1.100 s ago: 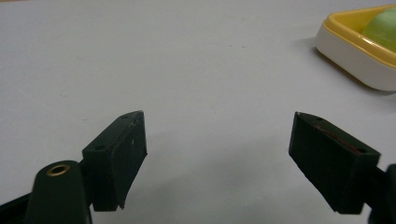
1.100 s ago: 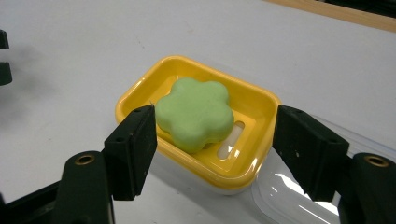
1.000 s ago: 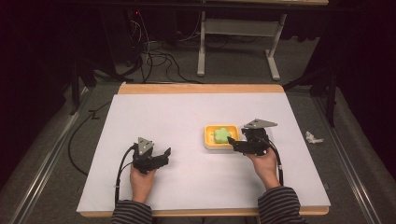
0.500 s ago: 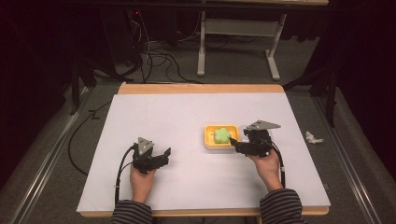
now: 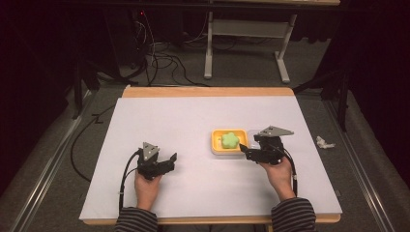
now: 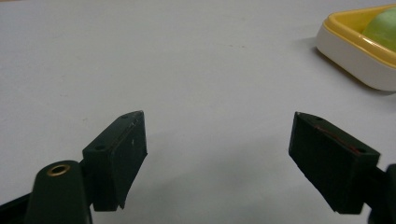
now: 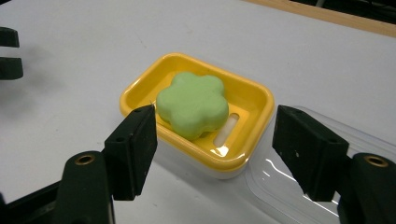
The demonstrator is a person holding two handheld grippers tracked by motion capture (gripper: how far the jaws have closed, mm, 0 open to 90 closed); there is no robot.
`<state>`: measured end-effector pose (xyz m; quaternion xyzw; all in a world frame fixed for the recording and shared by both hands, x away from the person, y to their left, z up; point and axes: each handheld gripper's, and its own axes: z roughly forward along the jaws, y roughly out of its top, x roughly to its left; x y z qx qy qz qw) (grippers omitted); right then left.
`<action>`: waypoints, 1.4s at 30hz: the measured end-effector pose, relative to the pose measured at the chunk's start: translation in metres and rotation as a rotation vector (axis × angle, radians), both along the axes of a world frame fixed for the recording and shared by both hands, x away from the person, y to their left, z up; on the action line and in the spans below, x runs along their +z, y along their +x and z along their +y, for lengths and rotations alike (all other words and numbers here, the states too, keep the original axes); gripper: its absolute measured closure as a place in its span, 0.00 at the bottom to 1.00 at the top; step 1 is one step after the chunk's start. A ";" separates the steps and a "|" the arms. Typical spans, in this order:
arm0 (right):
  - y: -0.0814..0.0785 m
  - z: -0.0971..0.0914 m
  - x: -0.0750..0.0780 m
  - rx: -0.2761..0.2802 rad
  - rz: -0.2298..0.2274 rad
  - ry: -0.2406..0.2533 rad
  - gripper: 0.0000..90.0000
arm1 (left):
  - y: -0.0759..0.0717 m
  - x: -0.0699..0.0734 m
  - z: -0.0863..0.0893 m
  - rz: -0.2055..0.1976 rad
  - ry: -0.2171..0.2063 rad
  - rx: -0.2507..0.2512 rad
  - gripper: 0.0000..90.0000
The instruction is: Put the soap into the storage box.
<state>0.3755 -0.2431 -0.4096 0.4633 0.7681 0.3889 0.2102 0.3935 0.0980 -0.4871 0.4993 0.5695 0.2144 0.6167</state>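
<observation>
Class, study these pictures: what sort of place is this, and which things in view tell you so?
Probably a lab or workshop set up for recording, not a home. A white-topped table stands in dark surroundings, loose cables trail over the floor behind it, and a metal-legged bench stands beyond.

Left gripper [image 6: 217, 154] low over white table surface [image 6: 187, 60], jaws spread wide, nothing between them. Yellow-and-white soap dish [image 6: 359, 49] at upper right, beyond right jaw, well apart from it. Green soap [image 6: 383, 25] inside dish, partly cut off by frame edge.
</observation>
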 end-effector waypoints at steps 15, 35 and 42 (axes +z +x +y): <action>-0.006 -0.006 0.001 -0.001 -0.007 0.001 0.35 | 0.000 0.000 0.000 0.000 0.004 0.000 0.22; -0.018 -0.013 0.001 -0.007 -0.021 0.007 0.35 | 0.000 0.000 0.000 -0.001 0.004 0.001 0.22; -0.022 -0.014 0.000 -0.006 -0.018 0.008 0.35 | 0.000 0.000 0.000 -0.001 0.001 0.001 0.22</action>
